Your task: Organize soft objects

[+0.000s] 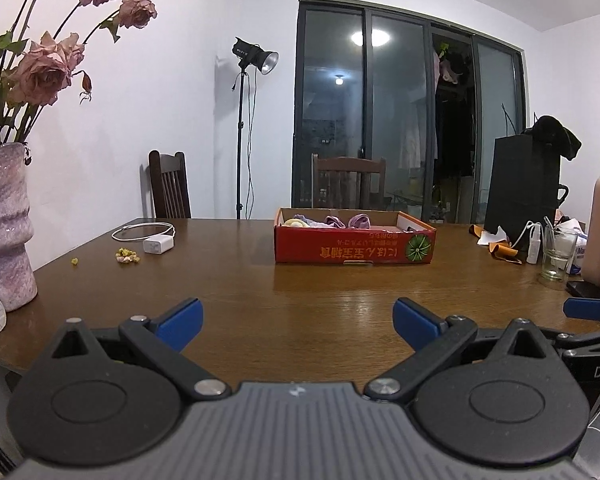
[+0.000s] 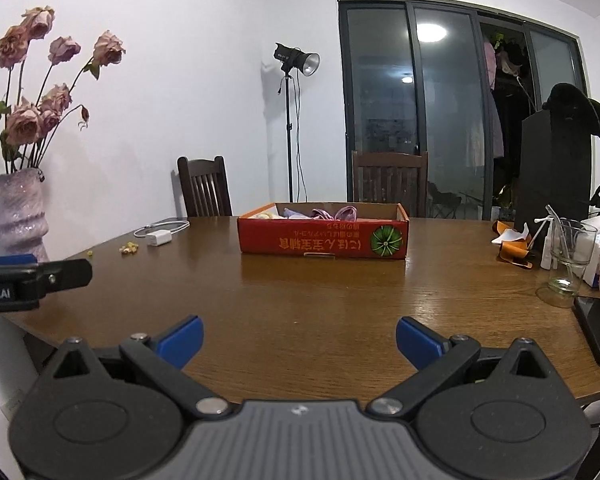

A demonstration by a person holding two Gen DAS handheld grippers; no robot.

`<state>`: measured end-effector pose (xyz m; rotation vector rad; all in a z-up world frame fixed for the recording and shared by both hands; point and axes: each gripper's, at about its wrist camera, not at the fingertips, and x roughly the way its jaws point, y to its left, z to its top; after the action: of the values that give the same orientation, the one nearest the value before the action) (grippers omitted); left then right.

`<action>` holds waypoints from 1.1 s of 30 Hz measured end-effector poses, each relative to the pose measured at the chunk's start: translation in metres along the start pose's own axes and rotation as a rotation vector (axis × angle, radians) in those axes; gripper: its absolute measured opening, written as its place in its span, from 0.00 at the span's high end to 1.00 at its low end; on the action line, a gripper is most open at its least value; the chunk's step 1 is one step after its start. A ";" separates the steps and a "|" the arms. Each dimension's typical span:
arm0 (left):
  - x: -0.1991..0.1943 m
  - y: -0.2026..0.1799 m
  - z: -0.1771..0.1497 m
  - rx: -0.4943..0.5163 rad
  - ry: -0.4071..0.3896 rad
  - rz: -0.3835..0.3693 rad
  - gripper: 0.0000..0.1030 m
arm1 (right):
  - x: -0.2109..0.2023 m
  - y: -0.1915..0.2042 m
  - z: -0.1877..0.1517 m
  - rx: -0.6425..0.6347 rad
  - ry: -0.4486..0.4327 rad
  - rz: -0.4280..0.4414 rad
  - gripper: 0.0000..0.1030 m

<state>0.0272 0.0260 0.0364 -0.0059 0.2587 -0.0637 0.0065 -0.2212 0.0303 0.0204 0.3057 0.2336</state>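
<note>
Red box [image 1: 355, 246] of soft items, long side facing both wide-apart, empty tongs [image 1: 298, 322].

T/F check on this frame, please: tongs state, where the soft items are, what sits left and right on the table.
1. Both tongs are open and hold nothing. True: left tongs and right tongs stand wide apart over bare wood.
2. The soft items lie loose on the table. False: the soft items lie inside the red cardboard box.
3. A white charger with its cable lies left of the box. True.
4. The vase of roses stands on the right side. False: it stands at the left edge.
5. The drinking glass lies tipped over. False: it stands upright on the right.
</note>
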 end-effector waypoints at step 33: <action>0.002 -0.001 0.000 0.007 0.012 -0.006 0.00 | 0.000 -0.004 0.001 0.002 -0.006 0.001 0.00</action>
<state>0.0294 0.0247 0.0354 0.0007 0.2709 -0.0709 0.0078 -0.2253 0.0315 0.0232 0.2998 0.2339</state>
